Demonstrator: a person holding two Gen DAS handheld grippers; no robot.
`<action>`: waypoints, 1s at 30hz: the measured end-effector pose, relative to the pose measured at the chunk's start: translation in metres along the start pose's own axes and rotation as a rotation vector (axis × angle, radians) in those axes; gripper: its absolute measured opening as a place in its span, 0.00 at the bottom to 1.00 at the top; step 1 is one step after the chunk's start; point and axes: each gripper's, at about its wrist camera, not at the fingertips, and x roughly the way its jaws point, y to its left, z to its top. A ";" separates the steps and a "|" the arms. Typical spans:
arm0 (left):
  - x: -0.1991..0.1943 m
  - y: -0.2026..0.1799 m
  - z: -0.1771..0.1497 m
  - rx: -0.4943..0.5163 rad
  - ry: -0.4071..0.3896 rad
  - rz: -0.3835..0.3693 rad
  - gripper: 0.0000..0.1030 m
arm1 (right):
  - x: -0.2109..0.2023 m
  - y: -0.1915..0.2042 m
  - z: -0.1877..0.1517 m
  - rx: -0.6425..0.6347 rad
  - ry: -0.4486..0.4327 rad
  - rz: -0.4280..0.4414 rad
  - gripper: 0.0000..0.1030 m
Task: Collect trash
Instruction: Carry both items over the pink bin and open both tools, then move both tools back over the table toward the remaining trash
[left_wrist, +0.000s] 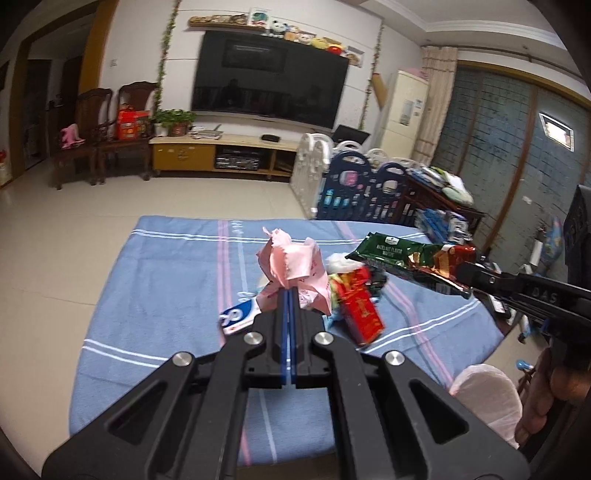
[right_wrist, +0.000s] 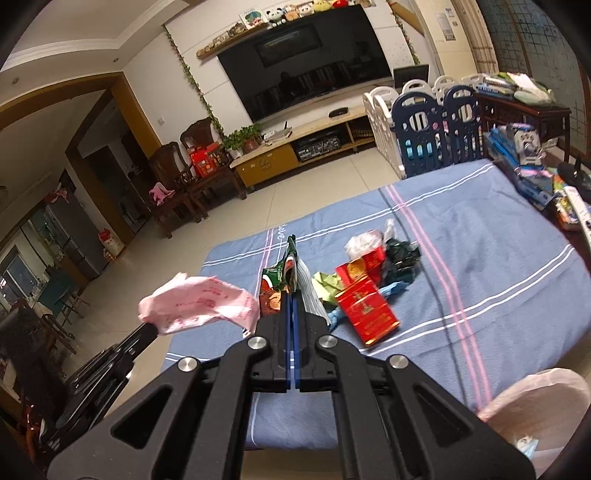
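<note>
My left gripper (left_wrist: 289, 291) is shut on a crumpled pink wrapper (left_wrist: 291, 266) and holds it above the blue striped cloth (left_wrist: 166, 280). The wrapper also shows in the right wrist view (right_wrist: 199, 304), at the left. My right gripper (right_wrist: 291, 293) is shut on a green hazelnut wafer wrapper (right_wrist: 286, 273). In the left wrist view the wafer wrapper (left_wrist: 410, 262) hangs in the air at the right. A pile of trash lies on the cloth: a red box (right_wrist: 365, 308), white plastic (right_wrist: 360, 243), dark green and blue scraps.
A bin lined with a pink-white bag (right_wrist: 543, 406) stands at the near right edge of the table. A blue and white item (left_wrist: 236, 314) lies under the left gripper. A cluttered side table (right_wrist: 532, 147) and a child fence (right_wrist: 424, 125) stand beyond the right.
</note>
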 end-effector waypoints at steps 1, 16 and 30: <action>0.001 -0.005 0.000 0.008 -0.001 -0.024 0.01 | -0.011 -0.003 -0.003 -0.015 -0.007 -0.009 0.02; 0.024 -0.187 -0.073 0.343 0.287 -0.638 0.01 | -0.200 -0.102 -0.098 -0.130 0.026 -0.422 0.02; 0.023 -0.197 -0.095 0.416 0.259 -0.505 0.81 | -0.205 -0.107 -0.105 -0.084 0.012 -0.510 0.61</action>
